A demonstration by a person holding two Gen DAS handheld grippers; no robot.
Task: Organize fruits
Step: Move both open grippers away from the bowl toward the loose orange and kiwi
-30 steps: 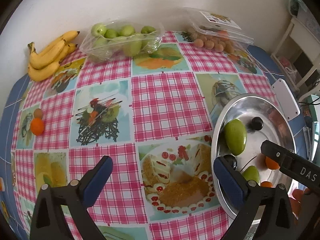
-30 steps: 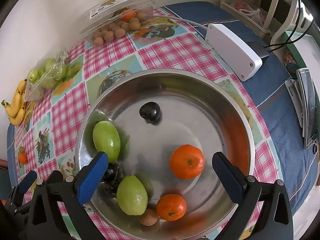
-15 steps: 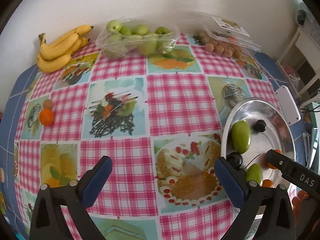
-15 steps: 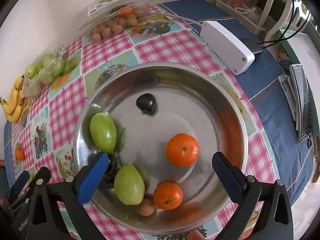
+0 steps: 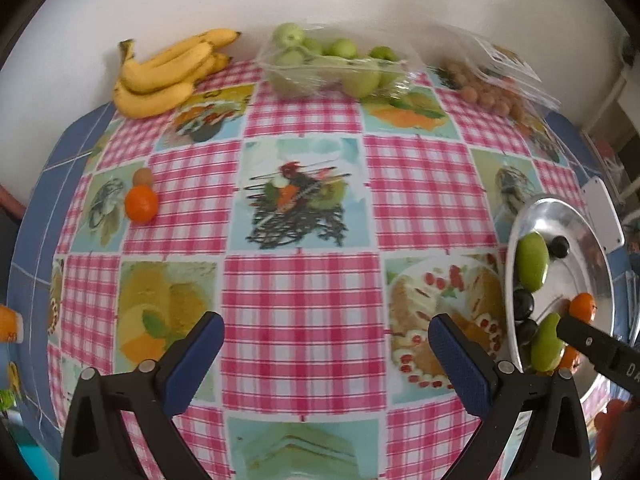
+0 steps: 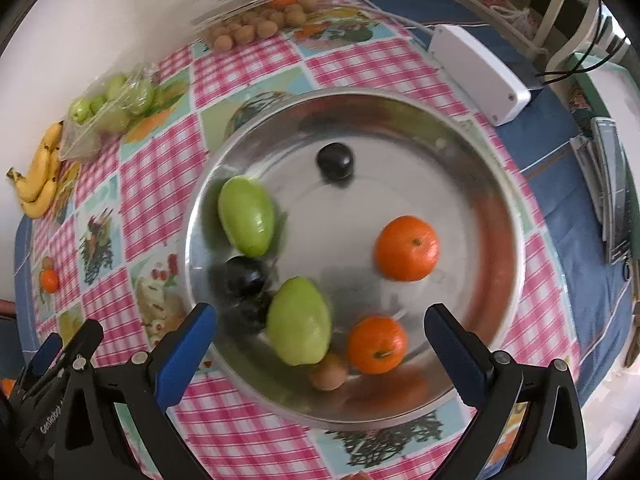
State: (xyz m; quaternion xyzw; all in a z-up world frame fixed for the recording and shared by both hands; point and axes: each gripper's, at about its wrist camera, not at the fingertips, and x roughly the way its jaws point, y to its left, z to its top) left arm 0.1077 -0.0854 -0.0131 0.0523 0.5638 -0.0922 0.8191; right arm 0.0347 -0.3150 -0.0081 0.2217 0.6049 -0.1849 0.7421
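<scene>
Desk point(image 5: 304, 360) covered by a pink-and-white checked oilcloth with printed food panels; blue cloth shows at its edges. A plain white wall runs along the far side.

Left tool point(image 5: 326, 350): blue-padded jaws spread wide, nothing between them, hovering over the bare checked middle of the desk. Right tool point(image 6: 320, 338): jaws likewise spread and empty, poised above the near rim of the round shiny metal bowl point(image 6: 496, 184).

In the bowl: two oval green fruits point(image 6: 247, 216), one at the left wall and one nearer the front; two round orange tangerines point(image 6: 407, 248), one right of centre and one at the front; three dark round plums point(image 6: 335, 161), one alone at the back and two together between the green fruits; one small brown fruit point(image 6: 328, 376) at the front, touching the front tangerine.

Against the wall: a bunch of yellow bananas point(image 5: 168, 74) at the far left, a clear plastic bag of small green fruits point(image 5: 332, 68) beside it, and an open clear plastic box of small brown fruits point(image 5: 492, 84) further right.

A lone orange tangerine point(image 5: 141, 205) sits near the desk's left edge, a small brown fruit touching it behind.

White rectangular plastic box point(image 6: 478, 74) lies on the blue cloth beyond the bowl, with dark cables and pale furniture behind it
</scene>
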